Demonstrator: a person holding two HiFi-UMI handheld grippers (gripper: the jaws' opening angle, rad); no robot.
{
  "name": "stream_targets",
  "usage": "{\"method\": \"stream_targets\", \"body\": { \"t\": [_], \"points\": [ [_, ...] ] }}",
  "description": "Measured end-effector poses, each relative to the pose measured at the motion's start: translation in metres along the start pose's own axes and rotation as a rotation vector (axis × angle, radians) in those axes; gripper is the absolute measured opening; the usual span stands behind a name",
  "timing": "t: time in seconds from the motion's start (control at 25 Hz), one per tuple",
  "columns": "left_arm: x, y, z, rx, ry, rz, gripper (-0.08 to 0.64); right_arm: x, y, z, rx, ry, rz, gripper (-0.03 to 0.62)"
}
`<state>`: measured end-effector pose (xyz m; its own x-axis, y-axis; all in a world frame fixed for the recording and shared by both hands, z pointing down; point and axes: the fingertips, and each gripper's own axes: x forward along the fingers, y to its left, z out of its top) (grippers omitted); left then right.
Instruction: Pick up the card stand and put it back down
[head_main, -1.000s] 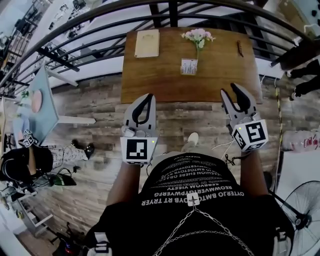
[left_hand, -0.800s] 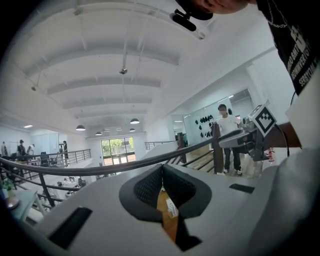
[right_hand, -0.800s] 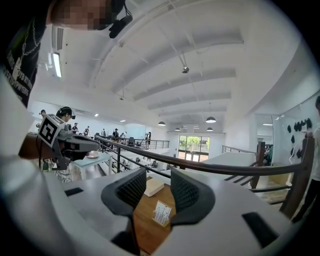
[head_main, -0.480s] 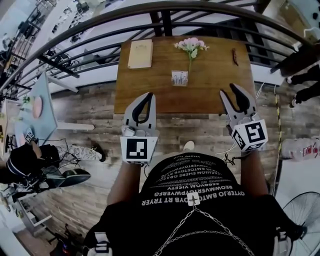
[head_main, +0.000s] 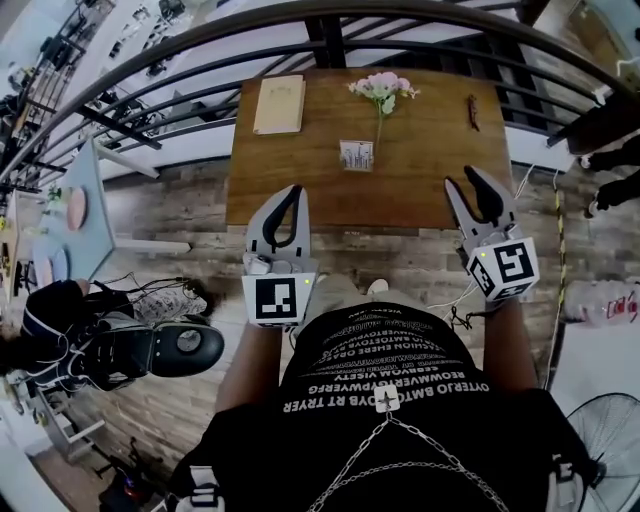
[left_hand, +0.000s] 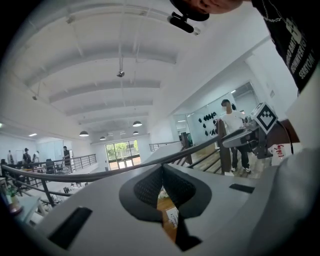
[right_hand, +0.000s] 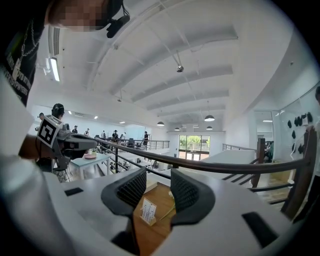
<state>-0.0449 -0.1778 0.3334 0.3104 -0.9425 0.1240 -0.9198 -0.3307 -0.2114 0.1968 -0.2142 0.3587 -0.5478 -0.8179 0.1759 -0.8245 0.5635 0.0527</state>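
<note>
The card stand (head_main: 357, 155) is a small white card in a wooden base, upright mid-table on the brown table (head_main: 300, 190), below a pink flower stem (head_main: 380, 88). Both grippers hover at the table's near edge, short of the stand and touching nothing. My left gripper (head_main: 294, 191) is at the stand's left, jaws nearly together; only a sliver of the table and card stand (left_hand: 172, 216) shows between its pads (left_hand: 147, 190). My right gripper (head_main: 460, 180) is at the right, open and empty. The card stand (right_hand: 148, 211) shows through my right gripper (right_hand: 152, 192).
A tan notebook (head_main: 279, 104) lies at the table's far left and a small dark object (head_main: 474, 110) at the far right. A curved black railing (head_main: 200, 90) runs behind the table. A person on a black chair (head_main: 150, 350) is at my lower left, a fan (head_main: 600, 420) at the lower right.
The table has shifted slightly left and nearer in the head view. Both grippers keep the same pose. The person with the black chair has moved in at the lower left.
</note>
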Motion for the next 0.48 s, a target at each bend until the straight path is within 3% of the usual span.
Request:
{"method": "stream_targets", "body": {
  "t": [0.48],
  "points": [
    [0.03, 0.013, -0.006, 0.012, 0.008, -0.032, 0.026, 0.033, -0.002, -0.035, 0.055, 0.058, -0.004, 0.158]
  ]
}}
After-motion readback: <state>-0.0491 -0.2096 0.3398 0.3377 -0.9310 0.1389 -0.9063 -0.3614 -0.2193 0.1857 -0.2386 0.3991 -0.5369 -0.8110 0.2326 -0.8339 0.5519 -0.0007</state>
